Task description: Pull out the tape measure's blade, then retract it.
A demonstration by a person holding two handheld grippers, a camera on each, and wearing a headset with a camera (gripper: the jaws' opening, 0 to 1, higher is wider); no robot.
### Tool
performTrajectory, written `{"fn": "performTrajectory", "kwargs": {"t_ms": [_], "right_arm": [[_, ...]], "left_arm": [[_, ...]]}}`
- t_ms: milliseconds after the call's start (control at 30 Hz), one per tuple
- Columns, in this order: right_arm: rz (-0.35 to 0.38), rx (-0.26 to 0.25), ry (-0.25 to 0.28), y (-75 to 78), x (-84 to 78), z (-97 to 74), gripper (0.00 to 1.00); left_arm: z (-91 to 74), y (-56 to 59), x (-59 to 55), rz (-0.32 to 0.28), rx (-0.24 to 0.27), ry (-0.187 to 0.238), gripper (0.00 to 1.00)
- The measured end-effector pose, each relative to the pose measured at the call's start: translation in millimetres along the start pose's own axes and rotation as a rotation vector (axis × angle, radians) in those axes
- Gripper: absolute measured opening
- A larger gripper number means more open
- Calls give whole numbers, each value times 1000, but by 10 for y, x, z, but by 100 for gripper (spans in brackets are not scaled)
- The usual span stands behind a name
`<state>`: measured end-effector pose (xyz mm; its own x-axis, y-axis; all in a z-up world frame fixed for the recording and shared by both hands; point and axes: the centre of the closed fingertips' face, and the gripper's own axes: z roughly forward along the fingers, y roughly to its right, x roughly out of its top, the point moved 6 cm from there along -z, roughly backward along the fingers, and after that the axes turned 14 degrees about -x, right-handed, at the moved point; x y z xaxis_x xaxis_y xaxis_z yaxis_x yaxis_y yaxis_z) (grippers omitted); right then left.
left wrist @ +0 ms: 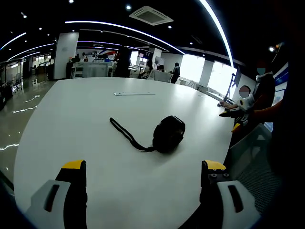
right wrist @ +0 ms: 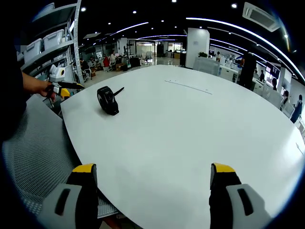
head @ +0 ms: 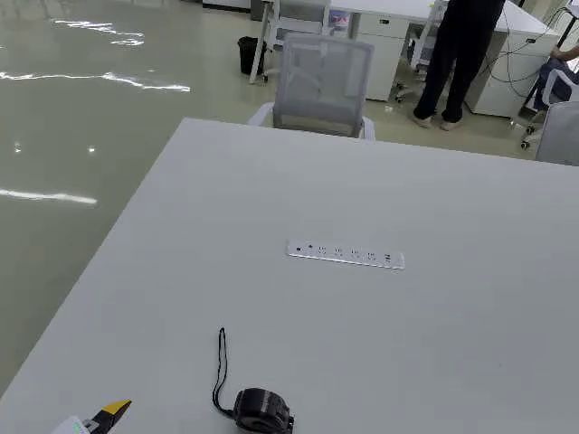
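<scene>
Black tape measure [left wrist: 169,133], cord [left wrist: 126,135] attached, on white surface [left wrist: 90,102], near and ahead of left hand-held gripper [left wrist: 143,167]; right hand-held gripper [right wrist: 155,169] well apart; both spread wide, empty.

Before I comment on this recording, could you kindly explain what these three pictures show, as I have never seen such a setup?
There is no robot here: a person holds a pair of handheld tongs in each hand and wears a headset camera. The head view looks down from that headset; the other two are round fisheye pictures from cameras riding on the left tongs and the right tongs, whose yellow-tipped jaws rise from the bottom. On the white table lie a black tape measure with a wrist strap and, farther off, a white power strip. Both tongs are open and hold nothing.
</scene>
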<state>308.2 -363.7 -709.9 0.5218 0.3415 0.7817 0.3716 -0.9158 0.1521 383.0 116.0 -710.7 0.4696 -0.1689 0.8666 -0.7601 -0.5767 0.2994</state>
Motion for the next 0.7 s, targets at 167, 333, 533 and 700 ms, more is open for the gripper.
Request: {"fn": "performTrajectory", "kwargs": {"t_ms": [167,333,533,700], "right_arm": [[14,-4,1,-5,17,9,100],[34,-1,-2,-42,-21,18,100],[46,-1,-2,-51,-29,20,100],[48,-8,-8,-27,-46,14,100]], "left_arm": [[-43,27,9,6,1,2,99],[-59,69,20,14,2,1,99],[-61,51,-2,3,2,7,99],[-50,55,-3,2,-5,3,99]]}}
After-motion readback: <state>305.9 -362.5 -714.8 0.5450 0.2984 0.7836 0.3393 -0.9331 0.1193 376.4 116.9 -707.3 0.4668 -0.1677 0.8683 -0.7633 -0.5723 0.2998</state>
